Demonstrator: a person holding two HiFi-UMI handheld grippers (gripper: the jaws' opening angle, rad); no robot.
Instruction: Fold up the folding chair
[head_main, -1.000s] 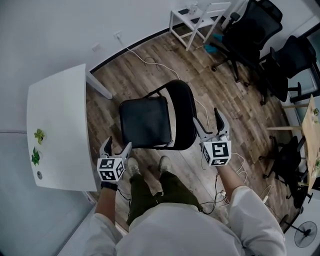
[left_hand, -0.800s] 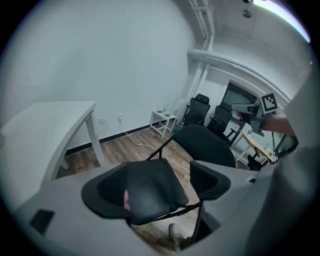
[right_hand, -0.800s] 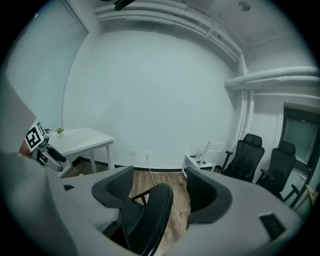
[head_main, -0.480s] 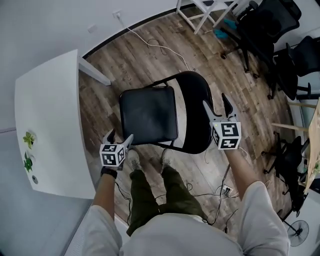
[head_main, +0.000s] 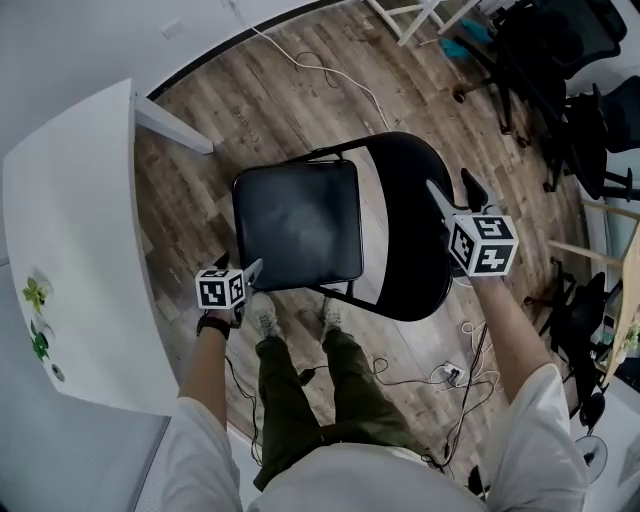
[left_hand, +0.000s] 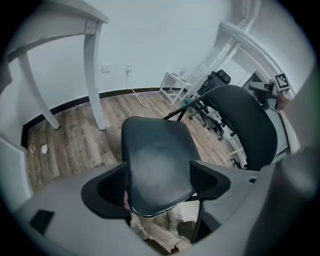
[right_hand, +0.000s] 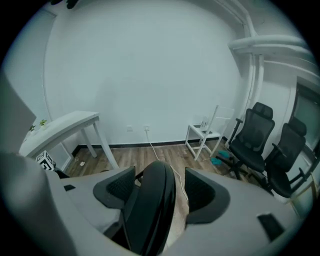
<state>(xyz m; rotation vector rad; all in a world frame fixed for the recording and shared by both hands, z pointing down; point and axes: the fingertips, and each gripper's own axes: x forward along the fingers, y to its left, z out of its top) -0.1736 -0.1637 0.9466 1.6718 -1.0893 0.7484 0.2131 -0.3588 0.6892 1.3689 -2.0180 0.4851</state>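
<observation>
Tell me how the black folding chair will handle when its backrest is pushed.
The folding chair likely feels stiff and light: thin metal frame, slim padded seat. On the smooth wood floor it may slide or tip before it folds. The rounded backrest, between the closing jaws of the right gripper, looks smooth, so it might slip.

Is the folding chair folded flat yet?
No: in the head view the folding chair stands open, its seat lying level in front of the backrest.
</observation>
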